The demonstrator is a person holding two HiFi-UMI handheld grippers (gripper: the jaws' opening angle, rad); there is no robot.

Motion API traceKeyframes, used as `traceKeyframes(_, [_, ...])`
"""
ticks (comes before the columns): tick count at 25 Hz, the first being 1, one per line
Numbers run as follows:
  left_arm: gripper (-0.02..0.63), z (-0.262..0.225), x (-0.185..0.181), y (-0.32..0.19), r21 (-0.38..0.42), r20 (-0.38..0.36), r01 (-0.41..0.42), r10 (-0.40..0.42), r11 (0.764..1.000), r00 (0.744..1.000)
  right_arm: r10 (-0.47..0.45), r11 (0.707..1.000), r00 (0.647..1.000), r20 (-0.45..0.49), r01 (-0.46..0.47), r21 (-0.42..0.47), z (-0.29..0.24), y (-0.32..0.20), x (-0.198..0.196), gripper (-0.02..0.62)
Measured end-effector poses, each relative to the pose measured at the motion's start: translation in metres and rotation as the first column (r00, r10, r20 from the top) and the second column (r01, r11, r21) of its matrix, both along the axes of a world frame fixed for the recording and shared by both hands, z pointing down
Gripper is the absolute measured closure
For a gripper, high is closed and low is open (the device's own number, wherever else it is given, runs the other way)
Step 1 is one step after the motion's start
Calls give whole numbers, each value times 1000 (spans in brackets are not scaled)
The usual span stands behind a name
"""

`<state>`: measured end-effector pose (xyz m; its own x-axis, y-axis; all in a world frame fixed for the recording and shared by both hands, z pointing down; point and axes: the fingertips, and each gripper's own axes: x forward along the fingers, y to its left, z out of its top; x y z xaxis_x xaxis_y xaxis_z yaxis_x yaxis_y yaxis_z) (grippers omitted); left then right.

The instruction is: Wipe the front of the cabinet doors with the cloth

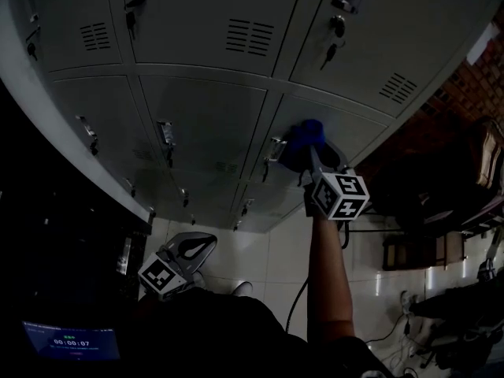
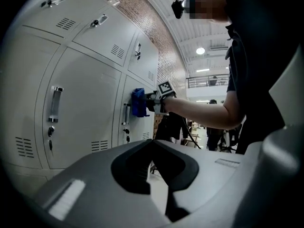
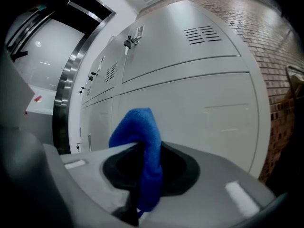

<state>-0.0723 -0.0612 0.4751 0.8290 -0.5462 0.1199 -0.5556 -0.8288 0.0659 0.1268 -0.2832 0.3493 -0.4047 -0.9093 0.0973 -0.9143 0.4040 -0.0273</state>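
The right gripper has its jaws clenched on a blue cloth. The cloth stands upright ahead of the jaws, against the grey cabinet door straight in front. The left gripper is farther from the doors, jaws closed on nothing.

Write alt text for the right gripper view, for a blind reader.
The right gripper is shut on a blue cloth, whose bunched top rises above it toward a pale grey cabinet door. More doors with vents and locks run off to the left, and a brick wall stands at the right.
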Motion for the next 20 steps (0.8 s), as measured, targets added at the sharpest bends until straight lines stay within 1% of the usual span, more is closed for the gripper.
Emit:
traceKeyframes(2, [606,-2,12,1,3,-2,-29,29,1000,1000,36,999,999,-2,-36,-2,1,1,22,528])
traceKeyframes(5, [606,6,23,1,-12,-28,-53,53,998,998,80,997,997,-5,-80,-7,3,2,52,528])
traceKeyframes(7, [606,5,31,1,-15,-31,-67,67,998,997,107,994,994,-7,-107,-9,4,3,70,528])
traceKeyframes(11, [606,2,44,0,-21,-35,-79,78,997,996,176,984,984,-6,-176,-12,5,6,110,528])
traceKeyframes(15, [606,6,53,-2,-16,-32,-86,86,996,996,254,967,967,-13,-254,-5,8,9,151,528])
traceKeyframes(20, [606,6,63,2,-41,-34,-92,90,995,995,303,953,953,-9,-304,-5,13,13,180,528])
